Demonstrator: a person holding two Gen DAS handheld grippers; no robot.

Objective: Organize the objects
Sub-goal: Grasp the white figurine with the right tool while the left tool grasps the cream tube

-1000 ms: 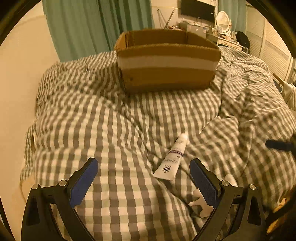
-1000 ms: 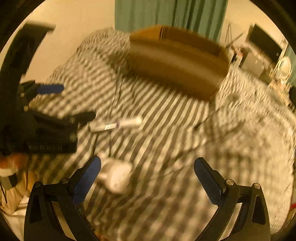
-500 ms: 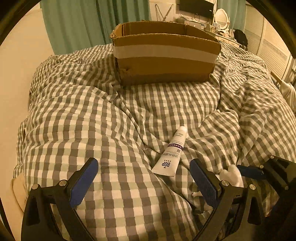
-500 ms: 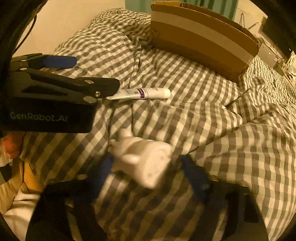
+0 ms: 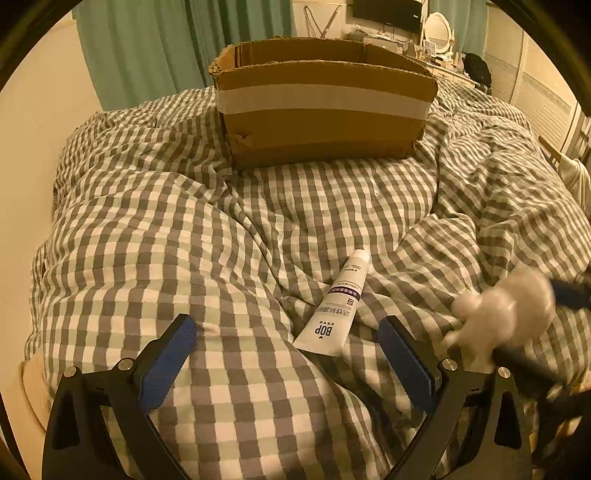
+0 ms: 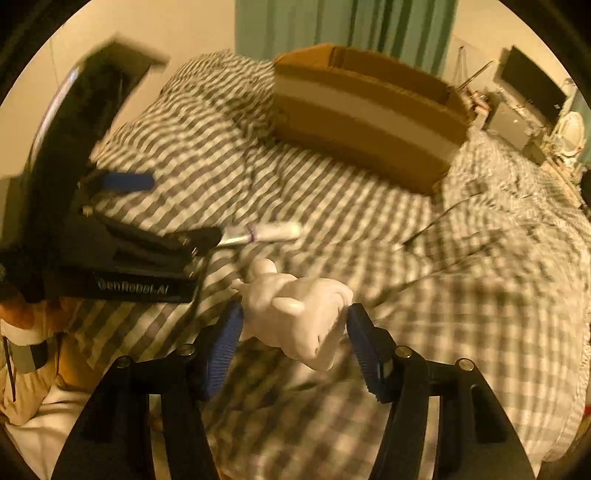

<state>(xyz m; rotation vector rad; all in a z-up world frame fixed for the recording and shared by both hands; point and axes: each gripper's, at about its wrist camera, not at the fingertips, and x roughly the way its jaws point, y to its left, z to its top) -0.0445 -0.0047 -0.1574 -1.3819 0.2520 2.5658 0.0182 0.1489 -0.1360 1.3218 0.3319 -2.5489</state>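
Observation:
A white soft toy (image 6: 295,314) sits between the blue pads of my right gripper (image 6: 293,332), which is shut on it and holds it above the checked duvet. The toy also shows blurred at the right of the left wrist view (image 5: 506,310). A white BOP tube (image 5: 338,306) lies on the duvet just ahead of my left gripper (image 5: 291,350), which is open and empty. The tube also shows in the right wrist view (image 6: 262,232). An open cardboard box (image 5: 321,107) with a white tape band stands at the far end of the bed (image 6: 369,114).
The grey-and-white checked duvet (image 5: 184,236) is rumpled with deep folds. Green curtains (image 5: 147,48) hang behind the box. A wall (image 5: 33,122) runs along the left. Furniture and a mirror (image 5: 437,31) stand at the far right.
My right gripper closed on the white toy and lifted it off the duvet. The left gripper stayed open by the tube and hardly moved.

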